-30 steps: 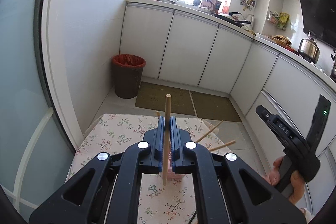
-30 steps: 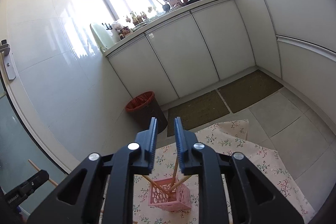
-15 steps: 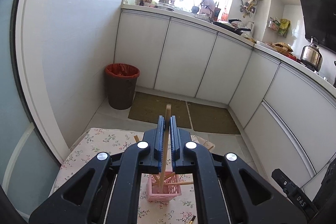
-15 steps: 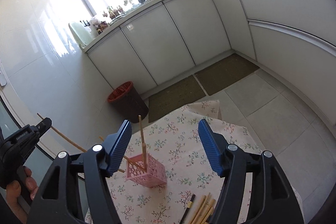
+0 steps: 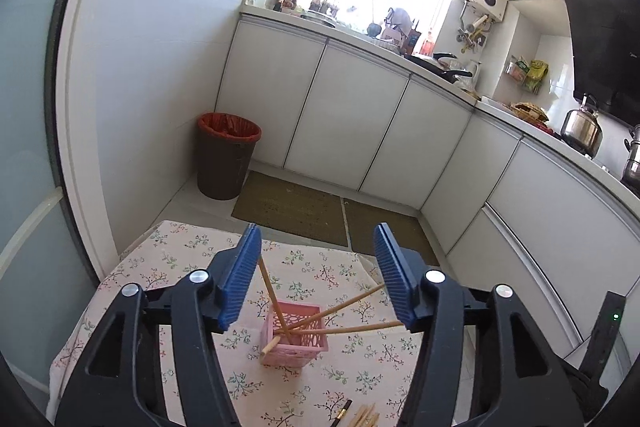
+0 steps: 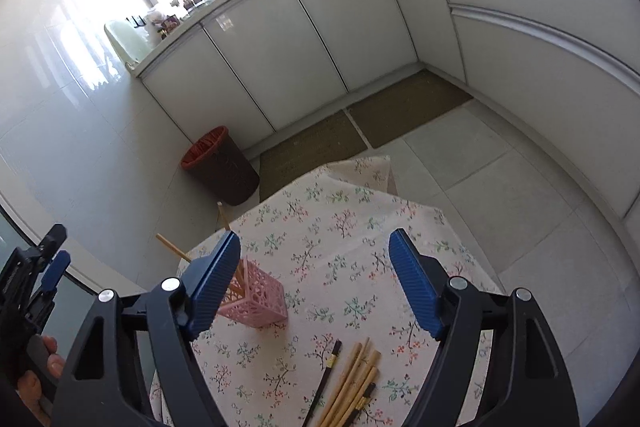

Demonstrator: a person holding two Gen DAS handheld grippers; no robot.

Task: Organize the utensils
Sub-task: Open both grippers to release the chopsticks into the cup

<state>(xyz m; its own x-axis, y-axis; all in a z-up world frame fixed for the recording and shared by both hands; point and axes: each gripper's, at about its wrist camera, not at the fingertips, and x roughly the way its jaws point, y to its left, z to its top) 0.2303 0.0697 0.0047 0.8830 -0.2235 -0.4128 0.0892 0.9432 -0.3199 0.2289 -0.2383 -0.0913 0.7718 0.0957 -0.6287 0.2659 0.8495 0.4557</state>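
A pink perforated basket (image 5: 294,341) (image 6: 256,297) stands on the floral tablecloth with several wooden chopsticks (image 5: 276,307) leaning in it. My left gripper (image 5: 318,279) hovers just above and behind the basket. Its jaws are opening and no pad touches a stick. It also shows at the left edge of the right wrist view, the left gripper (image 6: 54,251) held by a hand (image 6: 40,367). My right gripper (image 6: 316,287) tilts down over the table. Its jaws are opening with nothing between them. Loose wooden and dark chopsticks (image 6: 348,383) (image 5: 360,419) lie in a bundle near the table's front.
The small table (image 6: 360,227) has a floral cloth and its far edge drops to a tiled floor. A brown bin with a red liner (image 5: 228,155) stands by the wall, with two floor mats (image 5: 296,207) beside it. White cabinets (image 5: 352,131) run along the back and right.
The left jaws were shut on an upright wooden chopstick and have now spread and let it go; it leans in the basket. The right jaws opened wider and tipped down toward the table.
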